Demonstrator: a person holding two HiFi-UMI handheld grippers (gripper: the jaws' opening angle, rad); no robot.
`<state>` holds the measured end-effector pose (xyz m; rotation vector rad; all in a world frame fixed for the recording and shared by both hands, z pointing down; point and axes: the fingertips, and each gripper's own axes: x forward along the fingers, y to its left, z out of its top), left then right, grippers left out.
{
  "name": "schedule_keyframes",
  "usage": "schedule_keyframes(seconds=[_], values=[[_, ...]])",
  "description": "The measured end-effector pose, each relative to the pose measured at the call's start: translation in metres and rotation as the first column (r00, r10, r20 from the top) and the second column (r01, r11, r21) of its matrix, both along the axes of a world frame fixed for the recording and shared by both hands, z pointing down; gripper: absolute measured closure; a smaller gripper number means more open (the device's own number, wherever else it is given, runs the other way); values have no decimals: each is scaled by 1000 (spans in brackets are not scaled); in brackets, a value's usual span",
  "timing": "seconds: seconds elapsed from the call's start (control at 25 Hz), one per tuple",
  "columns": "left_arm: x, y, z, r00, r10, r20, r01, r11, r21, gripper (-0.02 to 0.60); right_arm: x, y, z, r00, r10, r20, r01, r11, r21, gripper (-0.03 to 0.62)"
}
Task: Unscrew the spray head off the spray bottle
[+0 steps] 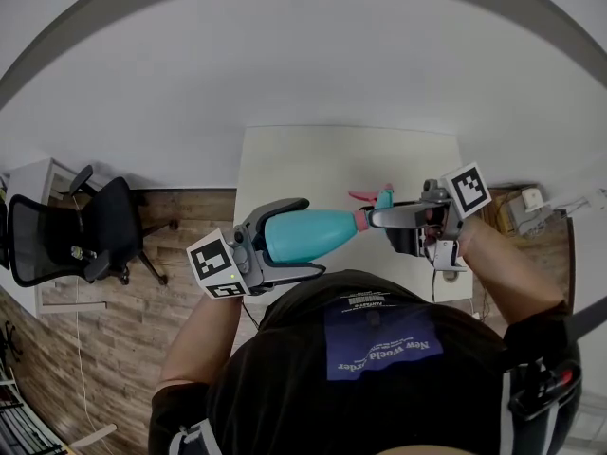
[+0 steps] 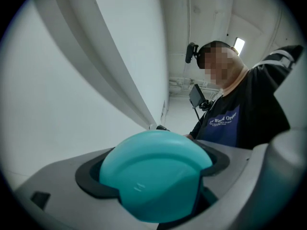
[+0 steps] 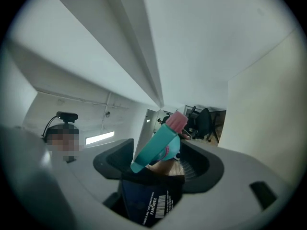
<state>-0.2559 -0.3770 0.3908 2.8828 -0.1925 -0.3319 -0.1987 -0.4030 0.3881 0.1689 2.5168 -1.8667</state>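
Observation:
A teal spray bottle (image 1: 308, 235) lies on its side in the air over the near edge of the white table (image 1: 322, 159). My left gripper (image 1: 309, 238) is shut on its body, one finger above and one below. In the left gripper view the bottle's rounded base (image 2: 153, 176) fills the space between the pads. The teal spray head (image 1: 383, 200) with its pink trigger (image 1: 363, 196) points right. My right gripper (image 1: 381, 224) surrounds it. In the right gripper view the spray head (image 3: 160, 145) stands between the wide jaws of the right gripper (image 3: 158, 169), with gaps on both sides.
A black office chair (image 1: 66, 240) stands on the wood floor at the left. Small devices and cables (image 1: 526, 207) lie right of the table. A black barcode label (image 3: 151, 200) shows low between the right jaws. A person's torso is close below both grippers.

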Motion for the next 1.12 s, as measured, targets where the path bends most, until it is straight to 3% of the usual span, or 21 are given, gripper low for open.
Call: schedule_keyframes(seconds=[0.2, 0.44, 0.64, 1.0, 1.12], values=[[13, -2, 0, 998, -14, 62, 11, 998, 55, 92, -5, 6, 0, 998, -58, -1, 58, 998, -5, 300], [17, -1, 0, 995, -40, 96, 30, 994, 106, 92, -3, 5, 8, 998, -44, -45, 45, 999, 29, 423], [18, -3, 3, 993, -37, 108, 27, 996, 89, 92, 4, -1, 19, 994, -18, -112, 36, 986, 164, 450], [15, -3, 6, 999, 30, 38, -27, 997, -66, 92, 3, 5, 14, 986, -18, -164, 85, 908, 410, 453], [15, -3, 9, 999, 51, 3, -50, 989, -138, 92, 3, 7, 11, 979, -6, -202, 112, 847, 519, 454]])
